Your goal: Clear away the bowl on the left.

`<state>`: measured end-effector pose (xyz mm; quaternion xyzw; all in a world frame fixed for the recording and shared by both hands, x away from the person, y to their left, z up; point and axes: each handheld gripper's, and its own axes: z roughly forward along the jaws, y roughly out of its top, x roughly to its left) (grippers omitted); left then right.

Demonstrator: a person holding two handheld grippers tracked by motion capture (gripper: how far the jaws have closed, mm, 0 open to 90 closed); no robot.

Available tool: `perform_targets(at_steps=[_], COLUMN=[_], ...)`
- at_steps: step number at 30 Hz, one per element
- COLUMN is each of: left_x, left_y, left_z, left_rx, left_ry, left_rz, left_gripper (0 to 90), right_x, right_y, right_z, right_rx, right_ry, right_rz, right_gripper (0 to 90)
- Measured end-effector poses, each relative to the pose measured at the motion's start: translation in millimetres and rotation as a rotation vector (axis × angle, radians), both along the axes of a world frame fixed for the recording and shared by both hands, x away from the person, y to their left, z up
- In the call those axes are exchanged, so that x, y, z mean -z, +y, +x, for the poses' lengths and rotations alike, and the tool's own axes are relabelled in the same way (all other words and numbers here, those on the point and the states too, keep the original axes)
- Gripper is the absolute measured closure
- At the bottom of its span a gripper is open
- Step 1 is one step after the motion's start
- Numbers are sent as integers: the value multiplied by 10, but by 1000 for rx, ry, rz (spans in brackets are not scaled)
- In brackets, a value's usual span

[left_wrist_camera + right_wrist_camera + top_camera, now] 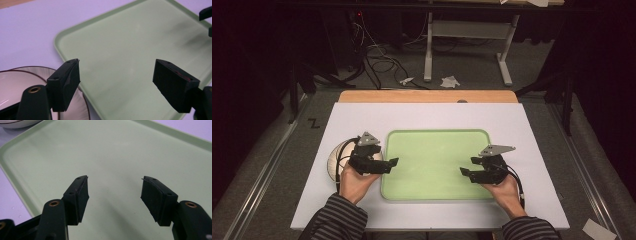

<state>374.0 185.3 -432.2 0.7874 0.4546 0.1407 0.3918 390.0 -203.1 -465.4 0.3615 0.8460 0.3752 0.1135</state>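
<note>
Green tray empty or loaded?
Empty. The pale green rectangular plastic tray shows bare surface corner to corner; the white bowl sits outside its left edge on the table.

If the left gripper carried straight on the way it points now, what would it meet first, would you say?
Probably the green tray: the left gripper, fingers open, aims over its bare surface, with nothing between them.

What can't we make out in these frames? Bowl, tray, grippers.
- Bowl: high view, its right side is hidden behind the left gripper and hand; left gripper view, cut by the bottom edge and a jaw, contents unreadable.
- Tray: near corners covered by both grippers in high view; cut by the frame in both gripper views.
- Right gripper: jaws small and dark in high view.
</note>
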Motion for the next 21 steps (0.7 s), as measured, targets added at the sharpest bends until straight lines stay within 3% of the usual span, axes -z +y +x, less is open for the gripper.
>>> perform_targets(at_steps=[1, 3, 5, 7, 17, 21], left_x=[0, -24, -33, -26, -51, -34], left_y=[0, 34, 68, 92, 397, 468], left_z=[0, -6, 6, 30, 102, 125], left_rx=[0, -34, -47, -60, -163, -180], left_ry=[0, -19, -15, -15, -9, 3], left_rz=[0, 39, 25, 41, -26, -31], left_gripper=[207, 202, 197, 197, 193, 191], right_x=[0, -6, -1, 4, 17, 12], right_y=[0, 4, 6, 8, 28, 28], right_z=[0, -12, -14, -12, -10, -11], right_rx=[0, 1, -4, -9, -18, -14], right_ry=[0, 4, 1, 2, 12, 6], right_rz=[0, -1, -5, -11, -13, -8], right_gripper=[403, 402, 403, 403, 403, 407])
